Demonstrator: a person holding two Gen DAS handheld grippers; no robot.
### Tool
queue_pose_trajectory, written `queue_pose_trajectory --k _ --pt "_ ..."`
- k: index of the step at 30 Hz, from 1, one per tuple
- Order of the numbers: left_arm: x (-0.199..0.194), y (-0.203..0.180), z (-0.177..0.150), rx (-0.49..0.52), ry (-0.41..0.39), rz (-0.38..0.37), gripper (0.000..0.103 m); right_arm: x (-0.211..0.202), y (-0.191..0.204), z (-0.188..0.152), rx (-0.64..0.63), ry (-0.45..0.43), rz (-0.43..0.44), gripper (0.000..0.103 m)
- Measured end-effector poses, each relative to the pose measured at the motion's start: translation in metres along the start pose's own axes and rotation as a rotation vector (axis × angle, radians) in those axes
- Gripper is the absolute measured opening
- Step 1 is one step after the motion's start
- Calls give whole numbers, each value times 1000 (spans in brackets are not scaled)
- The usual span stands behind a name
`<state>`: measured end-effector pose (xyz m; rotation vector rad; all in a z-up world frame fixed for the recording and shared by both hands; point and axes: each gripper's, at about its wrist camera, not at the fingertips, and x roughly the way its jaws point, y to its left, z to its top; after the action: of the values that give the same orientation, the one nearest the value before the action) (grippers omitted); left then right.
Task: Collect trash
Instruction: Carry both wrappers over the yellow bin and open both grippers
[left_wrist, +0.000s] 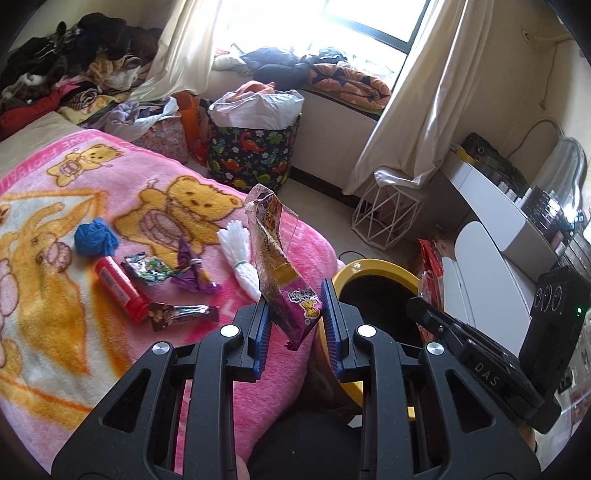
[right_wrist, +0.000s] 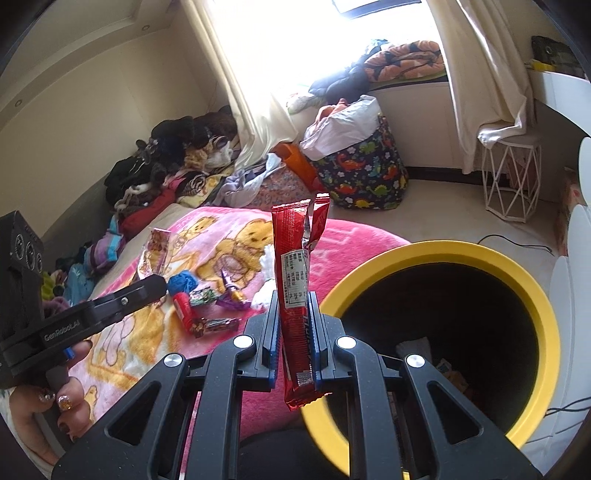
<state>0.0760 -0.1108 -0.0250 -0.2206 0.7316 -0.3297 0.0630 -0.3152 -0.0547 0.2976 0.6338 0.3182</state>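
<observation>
Black two-finger grippers with blue ribbed pads fill the foreground, each carrying a piece of rubbish toward a round yellow-rimmed bin with a dark interior (right_wrist: 436, 254) that stands just beside the foot edge of the bed. The right gripper (right_wrist: 293, 321) is clamped tight on a tall red foil snack wrapper (right_wrist: 295, 266), pinched low so the empty sleeve stands upright and close to the bin's near rim, apparently ready to drop. The left gripper (left_wrist: 295, 314) holds a crinkled purple-and-clear snack bag (left_wrist: 280, 258) near its lower end; its jaws are nearly together on the thin film, and the bag leans over the bed's edge, short of the bin's mouth (left_wrist: 373, 291). More litter waits on the pink teddy-bear blanket (left_wrist: 110, 192) near that edge: a red cylindrical tube (left_wrist: 118, 290), a crumpled blue ball (left_wrist: 95, 237), a green-printed sachet (left_wrist: 147, 268), a twisted purple wrapper (left_wrist: 192, 267), a dark candy-bar wrapper (left_wrist: 183, 314) and a white bundle tied at its middle (left_wrist: 238, 258). Some scraps already lie at the bottom of the bin.
</observation>
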Motion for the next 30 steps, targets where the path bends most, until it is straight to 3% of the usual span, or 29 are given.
queue_pose_trajectory --k 30 --pt "32 -61 -18 116 83 -79 19 -31 -77 -9 141 -39 -145 13"
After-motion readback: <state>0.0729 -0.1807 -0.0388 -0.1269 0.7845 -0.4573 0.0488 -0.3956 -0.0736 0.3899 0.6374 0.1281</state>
